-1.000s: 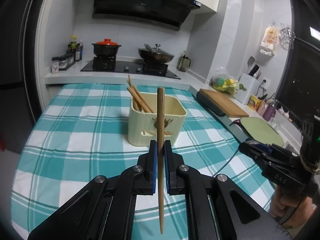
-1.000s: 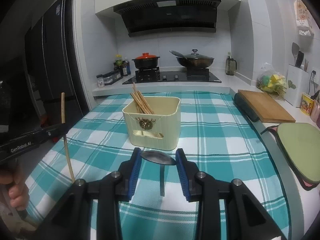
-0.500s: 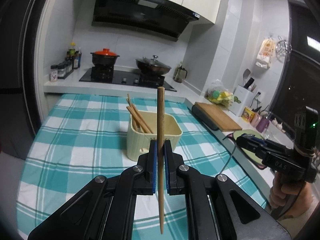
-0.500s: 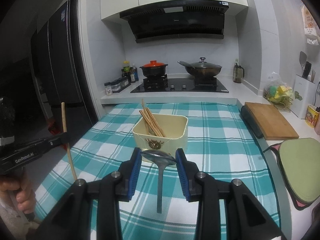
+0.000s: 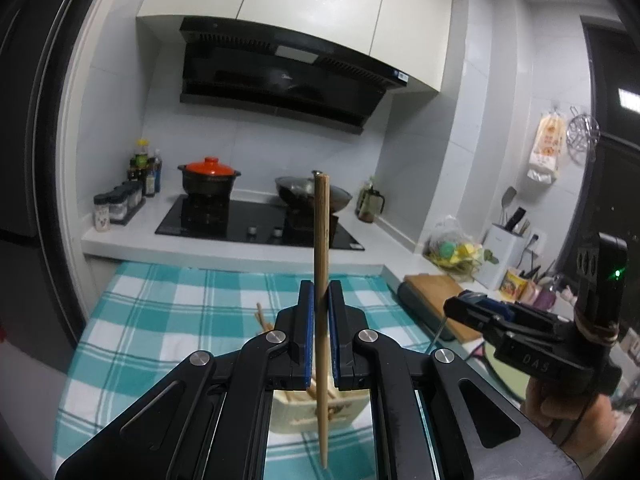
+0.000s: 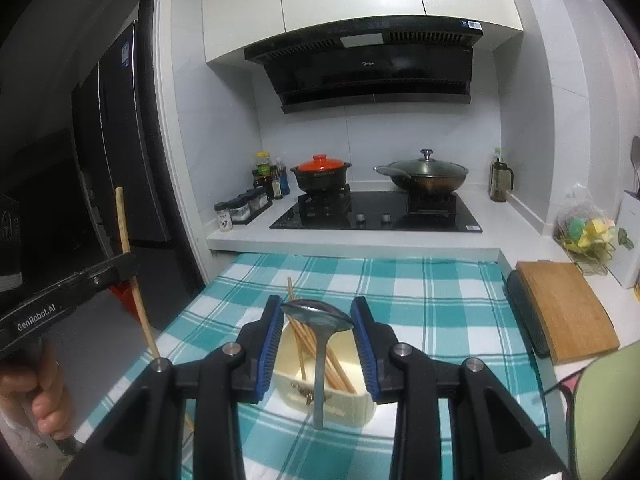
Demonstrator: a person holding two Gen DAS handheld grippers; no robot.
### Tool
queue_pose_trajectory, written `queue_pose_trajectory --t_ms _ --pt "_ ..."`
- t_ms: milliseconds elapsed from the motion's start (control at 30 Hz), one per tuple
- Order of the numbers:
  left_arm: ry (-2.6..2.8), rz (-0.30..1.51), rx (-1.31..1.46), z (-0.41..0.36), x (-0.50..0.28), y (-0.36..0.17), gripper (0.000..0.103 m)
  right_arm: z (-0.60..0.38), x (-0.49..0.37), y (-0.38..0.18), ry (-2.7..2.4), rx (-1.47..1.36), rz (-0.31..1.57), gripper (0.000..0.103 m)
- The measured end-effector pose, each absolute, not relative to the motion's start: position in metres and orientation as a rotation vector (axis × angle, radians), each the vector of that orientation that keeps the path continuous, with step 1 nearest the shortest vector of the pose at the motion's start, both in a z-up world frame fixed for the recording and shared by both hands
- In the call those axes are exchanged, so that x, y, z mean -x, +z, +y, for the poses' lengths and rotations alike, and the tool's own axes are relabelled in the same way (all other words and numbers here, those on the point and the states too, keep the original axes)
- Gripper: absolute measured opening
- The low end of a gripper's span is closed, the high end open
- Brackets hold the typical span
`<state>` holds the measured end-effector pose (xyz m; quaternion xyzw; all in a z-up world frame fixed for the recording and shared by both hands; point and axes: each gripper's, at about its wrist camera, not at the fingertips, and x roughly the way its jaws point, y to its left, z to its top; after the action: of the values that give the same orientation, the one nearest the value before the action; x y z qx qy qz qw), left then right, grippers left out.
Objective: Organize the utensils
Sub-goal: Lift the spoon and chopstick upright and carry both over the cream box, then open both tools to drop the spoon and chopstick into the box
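My left gripper (image 5: 320, 304) is shut on a wooden chopstick (image 5: 321, 240) that stands upright, above the cream utensil box (image 5: 316, 408). The left gripper also shows in the right wrist view (image 6: 120, 268) with the chopstick (image 6: 128, 248). My right gripper (image 6: 317, 320) is shut on a metal spoon (image 6: 318, 316), bowl up and handle hanging down, over the cream box (image 6: 340, 396), which holds several chopsticks (image 6: 308, 340). The right gripper shows in the left wrist view (image 5: 480, 312).
The box stands on a teal checked tablecloth (image 6: 420, 300). Behind are a hob (image 6: 376, 212) with a red-lidded pot (image 6: 320, 172) and a wok (image 6: 424, 176). A wooden board (image 6: 560, 308) lies at the right, spice jars (image 6: 240, 212) at the left.
Both grippers have risen and moved forward over the cream box, each holding its utensil. The box now sits low, under the fingers, in both views.
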<state>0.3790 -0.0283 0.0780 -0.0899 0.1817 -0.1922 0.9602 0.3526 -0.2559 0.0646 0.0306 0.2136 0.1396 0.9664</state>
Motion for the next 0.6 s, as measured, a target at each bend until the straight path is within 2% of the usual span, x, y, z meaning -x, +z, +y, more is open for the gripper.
queue_pose_trajectory --t_ms 133,267,600 --pt "-0.364 0.355 0.214 -0.04 -0.427 0.075 0.005 -0.254 -0.389 0.067 0.267 -0.051 0.408 0.035" --pt "-0.334 0.393 0.22 -0.055 -0.471 0.046 0.005 -0.249 -0.425 0.05 0.27 -0.013 0.447 0.035" --pt "-0.302 0.639 0.152 -0.083 -0.533 -0.056 0.006 -0.242 -0.5 -0.046 0.268 0.045 0.718 0.035"
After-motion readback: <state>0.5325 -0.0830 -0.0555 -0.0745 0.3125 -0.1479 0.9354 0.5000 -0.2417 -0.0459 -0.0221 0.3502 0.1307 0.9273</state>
